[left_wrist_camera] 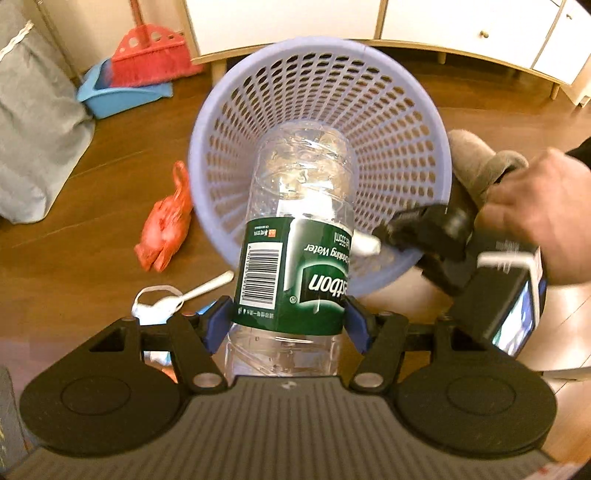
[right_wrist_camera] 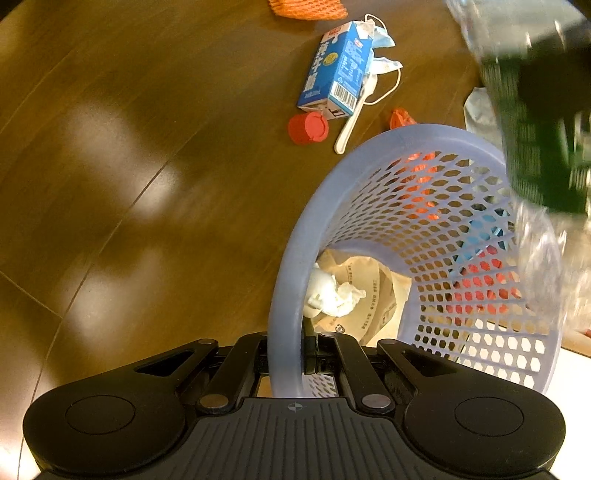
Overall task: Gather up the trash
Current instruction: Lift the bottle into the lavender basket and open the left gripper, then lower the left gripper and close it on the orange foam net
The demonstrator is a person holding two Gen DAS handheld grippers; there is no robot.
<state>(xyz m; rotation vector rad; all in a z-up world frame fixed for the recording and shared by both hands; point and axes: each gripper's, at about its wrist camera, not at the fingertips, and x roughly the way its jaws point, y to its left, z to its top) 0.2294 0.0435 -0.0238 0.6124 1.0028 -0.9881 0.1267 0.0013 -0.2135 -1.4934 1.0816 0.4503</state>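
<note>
My left gripper [left_wrist_camera: 288, 321] is shut on a clear plastic water bottle [left_wrist_camera: 291, 258] with a green label, blue pads pressing on both sides. The bottle points into the mouth of a tilted purple mesh basket [left_wrist_camera: 388, 129]. My right gripper [right_wrist_camera: 286, 354] is shut on the basket's rim [right_wrist_camera: 295, 258], and a hand [left_wrist_camera: 535, 214] holds that gripper at the basket's right edge. Inside the basket lie a brown paper bag [right_wrist_camera: 369, 295] and crumpled white tissue [right_wrist_camera: 332, 291]. The bottle [right_wrist_camera: 535, 147] shows blurred at the upper right of the right wrist view.
On the wood floor lie a blue carton [right_wrist_camera: 338, 70], a red cap [right_wrist_camera: 308, 127], a white spoon [right_wrist_camera: 349, 122], a face mask [right_wrist_camera: 384, 55], orange netting [right_wrist_camera: 306, 9] and a red plastic bag [left_wrist_camera: 166, 225]. A red broom [left_wrist_camera: 147, 51], blue dustpan [left_wrist_camera: 118, 92] and white cabinet [left_wrist_camera: 443, 26] stand behind.
</note>
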